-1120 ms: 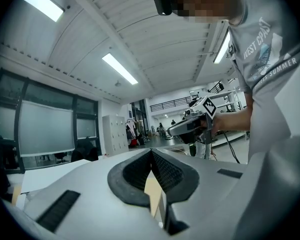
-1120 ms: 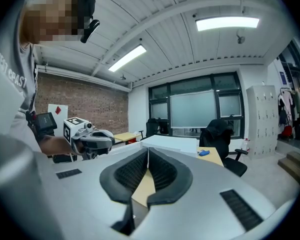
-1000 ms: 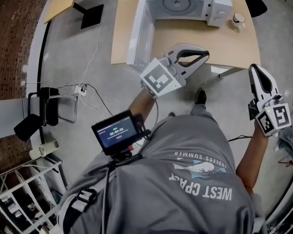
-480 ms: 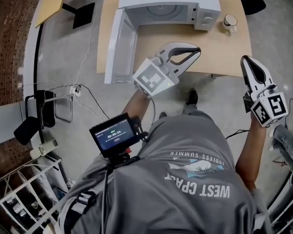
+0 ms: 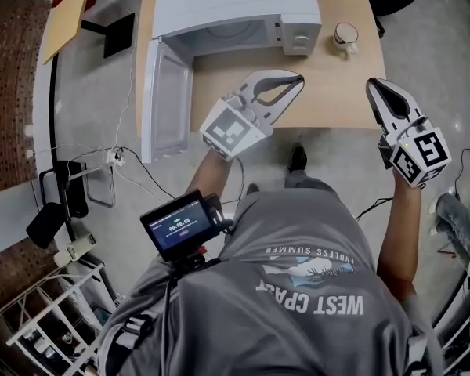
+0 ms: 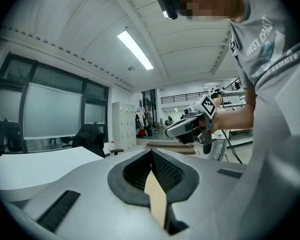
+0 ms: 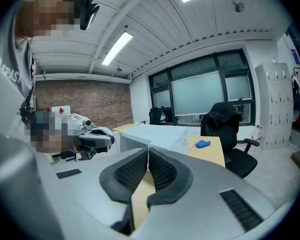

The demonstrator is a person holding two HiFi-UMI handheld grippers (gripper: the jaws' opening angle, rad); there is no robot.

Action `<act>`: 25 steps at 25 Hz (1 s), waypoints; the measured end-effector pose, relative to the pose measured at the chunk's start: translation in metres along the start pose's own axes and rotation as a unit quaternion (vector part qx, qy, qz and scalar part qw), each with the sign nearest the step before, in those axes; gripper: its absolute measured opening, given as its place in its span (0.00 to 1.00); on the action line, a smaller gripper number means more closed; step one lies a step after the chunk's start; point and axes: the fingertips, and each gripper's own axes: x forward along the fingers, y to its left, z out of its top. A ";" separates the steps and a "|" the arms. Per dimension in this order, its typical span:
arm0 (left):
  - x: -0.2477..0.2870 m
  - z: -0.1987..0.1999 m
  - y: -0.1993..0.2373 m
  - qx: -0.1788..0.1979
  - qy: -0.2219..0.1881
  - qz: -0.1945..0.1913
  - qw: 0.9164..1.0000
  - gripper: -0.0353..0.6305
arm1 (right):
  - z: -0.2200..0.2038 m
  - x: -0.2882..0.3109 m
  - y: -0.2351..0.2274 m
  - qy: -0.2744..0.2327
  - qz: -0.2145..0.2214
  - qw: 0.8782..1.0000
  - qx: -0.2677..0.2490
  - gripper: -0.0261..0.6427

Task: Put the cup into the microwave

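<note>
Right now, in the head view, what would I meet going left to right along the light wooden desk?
swung-open white microwave door → white box-shaped microwave → small white ceramic cup

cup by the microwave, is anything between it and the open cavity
Nothing visible does. The cup stands right of the microwave, the door hangs open on the far side, and nothing lies on the table before the opening.
</note>
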 end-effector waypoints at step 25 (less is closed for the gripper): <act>0.034 -0.071 0.021 -0.071 0.114 0.048 0.990 0.09 | -0.143 0.106 -0.188 0.113 -0.063 0.991 0.028 0.07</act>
